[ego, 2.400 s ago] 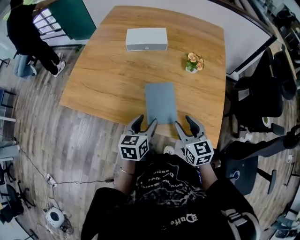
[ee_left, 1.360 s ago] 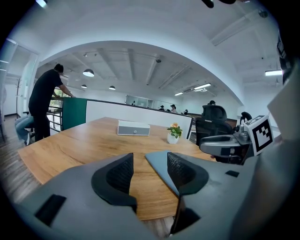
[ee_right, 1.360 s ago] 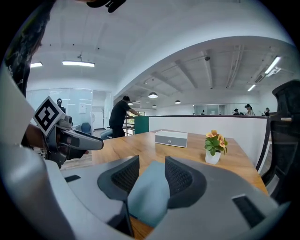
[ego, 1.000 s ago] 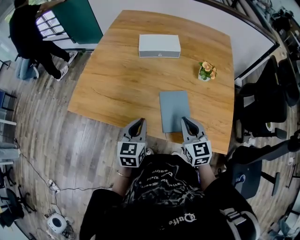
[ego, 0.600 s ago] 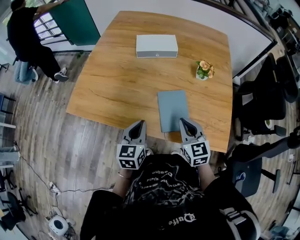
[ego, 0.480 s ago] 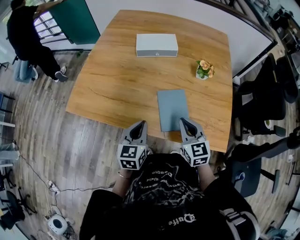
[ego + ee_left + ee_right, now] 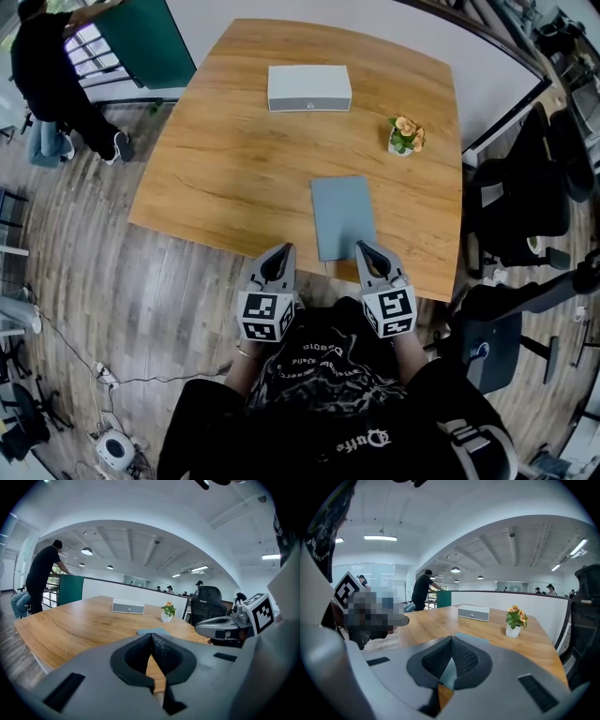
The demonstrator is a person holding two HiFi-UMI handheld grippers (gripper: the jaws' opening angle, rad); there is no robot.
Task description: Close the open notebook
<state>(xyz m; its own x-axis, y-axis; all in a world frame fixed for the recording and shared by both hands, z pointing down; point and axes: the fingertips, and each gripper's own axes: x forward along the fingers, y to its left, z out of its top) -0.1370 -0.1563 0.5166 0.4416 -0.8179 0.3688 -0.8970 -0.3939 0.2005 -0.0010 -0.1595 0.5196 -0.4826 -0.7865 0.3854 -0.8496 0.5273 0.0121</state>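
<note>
Near the lower centre of the head view, a grey-blue notebook (image 7: 343,216) lay flat and shut on the wooden table (image 7: 234,159), close to its near edge. A white box (image 7: 309,87) sat toward the top and a potted flower (image 7: 403,134) at the upper right. The left gripper (image 7: 282,251) hung just off the table edge, lower left of the notebook and apart from it. The right gripper (image 7: 362,247) reached over the notebook's lower right corner; whether it touched could not be told from above.

Across the left gripper view, the fingers met tip to tip with nothing between them. The notebook (image 7: 161,631) showed as a thin strip beyond them at mid-frame.

Through the right gripper view, the fingers likewise stood pressed together and empty, with the notebook (image 7: 476,638) just past their tips and the potted flower (image 7: 514,619) at right.

With the cover already down, the closing looked finished. What remained was probably to draw both grippers back cleanly. The right one would best lift straight off the corner rather than drag, so the notebook neither slid nor flipped open.
</note>
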